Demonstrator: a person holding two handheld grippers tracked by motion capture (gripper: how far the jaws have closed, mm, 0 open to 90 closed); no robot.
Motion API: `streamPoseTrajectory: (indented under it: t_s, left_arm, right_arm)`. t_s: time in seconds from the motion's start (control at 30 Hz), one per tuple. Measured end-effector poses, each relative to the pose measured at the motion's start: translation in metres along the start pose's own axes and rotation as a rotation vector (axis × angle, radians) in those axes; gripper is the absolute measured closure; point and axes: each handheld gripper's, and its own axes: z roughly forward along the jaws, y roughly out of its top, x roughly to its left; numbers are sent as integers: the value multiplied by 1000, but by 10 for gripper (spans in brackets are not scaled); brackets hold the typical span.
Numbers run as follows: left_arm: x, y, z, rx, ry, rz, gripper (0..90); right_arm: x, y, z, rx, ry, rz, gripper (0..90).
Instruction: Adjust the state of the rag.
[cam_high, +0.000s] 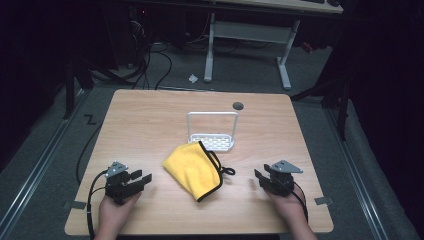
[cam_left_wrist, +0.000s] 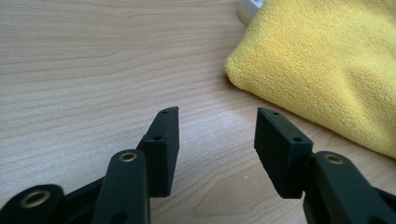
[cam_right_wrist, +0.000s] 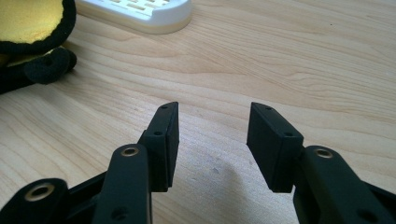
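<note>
Looks like the very start here. Both tools sit low near the person's edge of the table (cam_high: 150, 110), one on each side of a folded yellow cloth (cam_high: 192, 169) with a black trim and a little black loop (cam_high: 227, 171). The left gripper (cam_high: 141, 179) has its jaws spread wide with nothing between them, and in the left gripper view the cloth's rounded fold (cam_left_wrist: 327, 70) is just ahead and off to the right of its jaws, close but not touching. The right gripper (cam_high: 259, 176) is wide open and empty too; in the right gripper view the black loop (cam_right_wrist: 44, 65) lies ahead and to the left of its jaws, a bit farther off.

Behind the cloth, away from both tools, stands a small white rack (cam_high: 212, 131) with a tall handle-like frame and a slotted base; the cloth's far corner seems to touch or overlap that base.

My guess is the step in hand is the approach. Next move probably calls for the left tool to slide forward-right and pinch the fold edge, low enough to catch fabric without scraping wood. Soft cloth, so a shallow bite might slip.
</note>
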Motion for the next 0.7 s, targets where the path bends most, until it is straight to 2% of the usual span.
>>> streamPoseTrajectory:
  t_s: [0.33, 0.43, 0.53, 0.6, 0.7]
  left_arm:
    - [-7, 1, 1, 2, -22, 8, 499]
    - [-20, 5, -2, -17, -56, 30, 489]
    - [-39, 9, -3, -29, -96, 64, 467]
    - [-53, 13, -2, -35, -119, 100, 461]
    - [-71, 20, 4, -40, -174, 127, 443]
  right_arm:
    - [0, 0, 1, 7, 4, 3, 529]
    - [0, 0, 1, 7, 3, 4, 519]
    - [0, 0, 1, 9, 3, 6, 517]
    - [1, 1, 1, 9, 4, 5, 517]
    - [2, 1, 2, 8, 4, 0, 512]
